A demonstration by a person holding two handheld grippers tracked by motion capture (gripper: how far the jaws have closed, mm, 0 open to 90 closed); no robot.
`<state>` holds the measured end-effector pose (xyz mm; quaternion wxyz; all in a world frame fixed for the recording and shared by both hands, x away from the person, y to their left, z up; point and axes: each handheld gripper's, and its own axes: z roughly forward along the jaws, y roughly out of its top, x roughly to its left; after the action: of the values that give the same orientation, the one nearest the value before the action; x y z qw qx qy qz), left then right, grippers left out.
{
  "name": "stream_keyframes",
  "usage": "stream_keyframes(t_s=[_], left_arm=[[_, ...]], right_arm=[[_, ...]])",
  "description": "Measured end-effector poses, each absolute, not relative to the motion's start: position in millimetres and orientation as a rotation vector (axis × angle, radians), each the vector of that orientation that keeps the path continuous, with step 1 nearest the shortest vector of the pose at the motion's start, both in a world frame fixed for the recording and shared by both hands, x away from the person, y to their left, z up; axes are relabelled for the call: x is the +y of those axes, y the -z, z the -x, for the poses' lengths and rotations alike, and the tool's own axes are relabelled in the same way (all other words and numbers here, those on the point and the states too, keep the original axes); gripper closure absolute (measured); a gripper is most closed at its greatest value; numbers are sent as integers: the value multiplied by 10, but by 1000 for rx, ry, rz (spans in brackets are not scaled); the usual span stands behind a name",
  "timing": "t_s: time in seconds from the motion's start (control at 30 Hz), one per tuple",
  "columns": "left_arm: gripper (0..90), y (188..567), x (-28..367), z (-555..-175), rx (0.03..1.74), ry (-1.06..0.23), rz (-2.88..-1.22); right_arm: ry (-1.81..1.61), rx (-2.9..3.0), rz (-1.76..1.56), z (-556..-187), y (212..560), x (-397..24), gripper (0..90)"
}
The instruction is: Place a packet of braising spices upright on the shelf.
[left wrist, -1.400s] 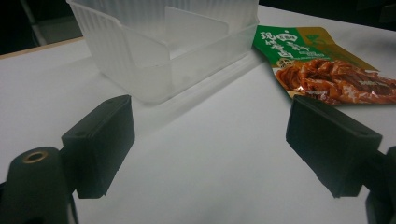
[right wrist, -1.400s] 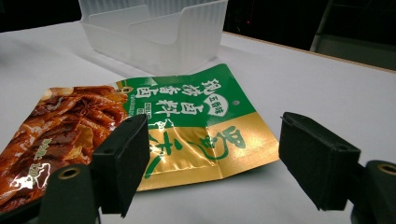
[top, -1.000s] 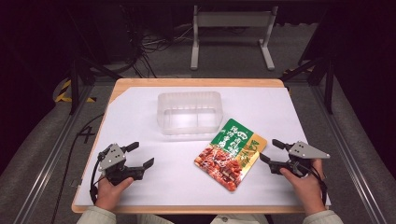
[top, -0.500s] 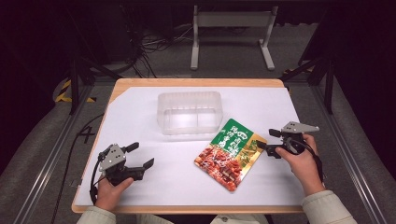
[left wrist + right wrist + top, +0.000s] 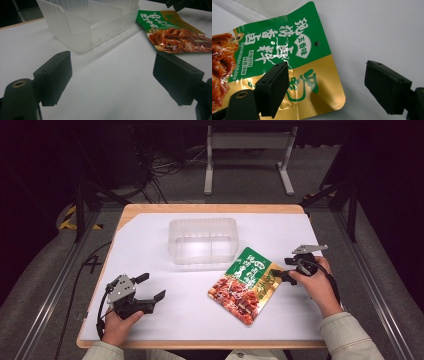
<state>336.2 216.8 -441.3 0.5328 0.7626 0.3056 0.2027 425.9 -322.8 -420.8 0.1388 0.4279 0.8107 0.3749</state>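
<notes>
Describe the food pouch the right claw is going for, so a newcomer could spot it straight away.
On the white table, look just in front and to the right of the clear tub in the middle. There a flat pouch lies at an angle, its corner by the open right claw. It is the one printed thing there: green top with white characters, gold corner, a photo of glazed brown meat.

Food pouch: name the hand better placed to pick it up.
Right. The right claw sits open at the food pouch edge, one jaw over its gold corner. The left claw is open too, but rests well apart from it across bare table.
</notes>
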Motion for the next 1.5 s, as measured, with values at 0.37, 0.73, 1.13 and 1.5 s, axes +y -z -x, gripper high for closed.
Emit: stream_keyframes(t_s=[0.37,0.73,1.13,1.5], left_arm=[[164,4412,2168,-3365,725,-488,-1822],[165,4412,2167,-3367,724,-491,-1827],[165,4412,2160,-3366,723,-487,-1832],[165,4416,2155,-3368,726,-485,-1828]], right_arm=[[-1156,2421,-1345,-4323,4280,-3226,237],[-1253,2452,-1433,-4299,4197,-3292,466],[-1240,2628,-1362,-4263,4098,-3219,599],[-1135,2623,-1336,-4308,4183,-3181,767]])
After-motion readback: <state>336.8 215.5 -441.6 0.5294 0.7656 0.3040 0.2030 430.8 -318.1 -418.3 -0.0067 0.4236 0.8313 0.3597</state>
